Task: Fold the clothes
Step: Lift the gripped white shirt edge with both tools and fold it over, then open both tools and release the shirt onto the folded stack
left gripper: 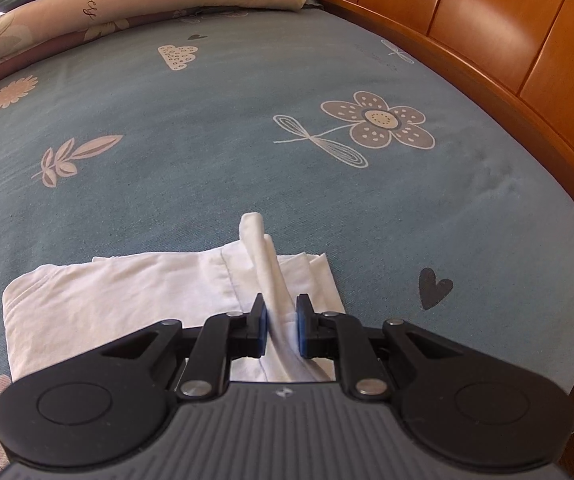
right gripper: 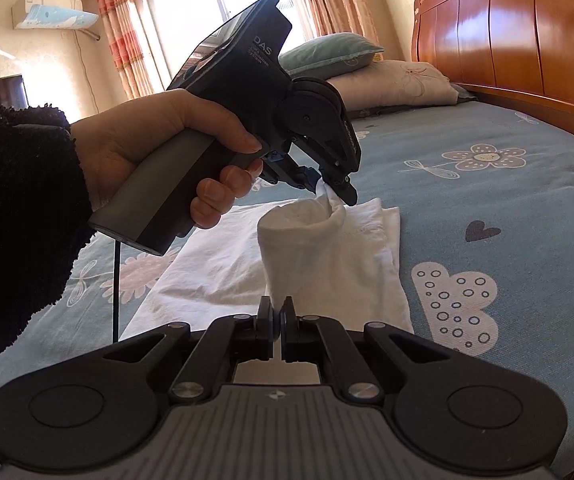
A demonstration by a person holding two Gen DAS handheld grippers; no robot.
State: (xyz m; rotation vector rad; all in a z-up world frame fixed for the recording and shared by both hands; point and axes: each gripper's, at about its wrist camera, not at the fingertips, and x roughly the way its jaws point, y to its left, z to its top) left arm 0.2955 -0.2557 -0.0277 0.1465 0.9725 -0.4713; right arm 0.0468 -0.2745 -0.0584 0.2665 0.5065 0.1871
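A white garment (left gripper: pixel 127 300) lies partly folded on the blue flowered bed sheet (left gripper: pixel 247 140). In the left wrist view my left gripper (left gripper: pixel 281 314) is shut on a raised ridge of that cloth, which sticks out past the blue pads. The right wrist view shows the same white garment (right gripper: pixel 327 248) with one edge lifted into a rolled fold. My right gripper (right gripper: pixel 277 316) is shut on the near corner of that fold. The left gripper (right gripper: pixel 329 188), held by a hand in a dark fuzzy sleeve, pinches the far corner just above the bed.
A wooden headboard (right gripper: pixel 507 32) runs along the right side of the bed. Pillows (right gripper: pixel 387 80) are stacked at the far end. A cable (right gripper: pixel 117 288) hangs from the left tool's handle. Curtains and a window stand behind.
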